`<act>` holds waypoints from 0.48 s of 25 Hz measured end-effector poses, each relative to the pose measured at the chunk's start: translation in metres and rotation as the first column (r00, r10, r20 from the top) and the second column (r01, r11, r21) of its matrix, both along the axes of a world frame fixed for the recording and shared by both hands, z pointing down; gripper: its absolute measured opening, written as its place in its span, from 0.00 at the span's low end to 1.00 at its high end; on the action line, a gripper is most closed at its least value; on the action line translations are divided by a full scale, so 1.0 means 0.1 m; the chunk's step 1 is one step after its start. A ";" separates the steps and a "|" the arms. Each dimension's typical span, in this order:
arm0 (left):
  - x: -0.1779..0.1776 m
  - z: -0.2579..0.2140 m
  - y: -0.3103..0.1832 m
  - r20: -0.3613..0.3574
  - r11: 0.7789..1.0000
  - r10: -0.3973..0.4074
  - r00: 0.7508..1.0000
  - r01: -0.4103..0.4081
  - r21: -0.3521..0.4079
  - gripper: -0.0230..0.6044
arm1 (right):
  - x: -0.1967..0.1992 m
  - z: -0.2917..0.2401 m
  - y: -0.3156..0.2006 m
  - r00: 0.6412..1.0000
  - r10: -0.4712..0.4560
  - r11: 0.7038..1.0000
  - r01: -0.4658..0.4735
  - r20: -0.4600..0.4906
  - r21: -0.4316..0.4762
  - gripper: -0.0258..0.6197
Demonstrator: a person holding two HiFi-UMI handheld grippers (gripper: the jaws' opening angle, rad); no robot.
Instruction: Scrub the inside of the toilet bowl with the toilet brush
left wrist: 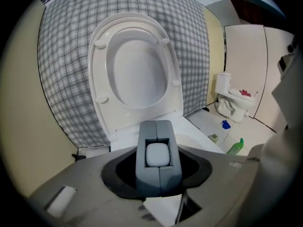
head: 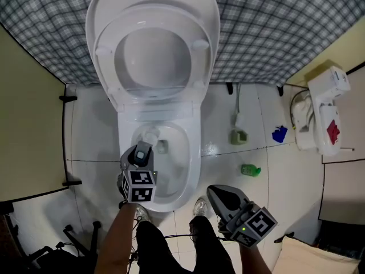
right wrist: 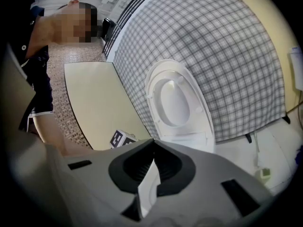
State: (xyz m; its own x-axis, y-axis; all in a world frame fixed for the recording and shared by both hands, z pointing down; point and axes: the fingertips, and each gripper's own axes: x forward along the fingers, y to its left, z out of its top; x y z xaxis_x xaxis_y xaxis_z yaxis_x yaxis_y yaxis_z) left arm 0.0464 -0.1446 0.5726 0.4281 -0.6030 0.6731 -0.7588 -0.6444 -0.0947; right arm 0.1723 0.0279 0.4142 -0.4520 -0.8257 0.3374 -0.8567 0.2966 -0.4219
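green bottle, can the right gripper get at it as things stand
Probably yes: the green bottle sits on open tile right of the toilet, ahead of the right gripper, nothing between them. Its jaws are together and empty, so they'd need opening.

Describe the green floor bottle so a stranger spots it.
Find the toilet with the raised seat. Three things sit on the tiles right of its bowl. The bottle is the green one, nearest the person, unlike the olive block and blue scrap.
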 end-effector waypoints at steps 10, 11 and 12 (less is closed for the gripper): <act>0.26 0.37 0.21 0.001 0.994 0.063 0.998 -0.063 -0.087 0.34 | 0.22 0.07 0.12 0.999 0.032 0.999 -0.032 -0.023 -0.019 0.04; 0.27 0.31 0.26 -0.012 0.993 0.075 0.997 -0.076 -0.085 0.34 | 0.23 0.07 0.12 0.999 0.033 0.999 -0.034 -0.026 -0.018 0.04; 0.27 0.24 0.30 -0.030 0.993 0.082 0.996 -0.085 -0.088 0.34 | 0.23 0.06 0.12 0.999 0.033 0.999 -0.034 -0.026 -0.013 0.04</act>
State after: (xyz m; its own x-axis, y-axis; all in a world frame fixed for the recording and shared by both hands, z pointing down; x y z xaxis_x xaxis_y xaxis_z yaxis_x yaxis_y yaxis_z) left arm 0.0736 -0.1143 0.5966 0.4927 -0.5029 0.7102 -0.7035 -0.7105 -0.0150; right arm 0.1950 0.0401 0.4206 -0.4152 -0.8354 0.3602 -0.8768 0.2619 -0.4032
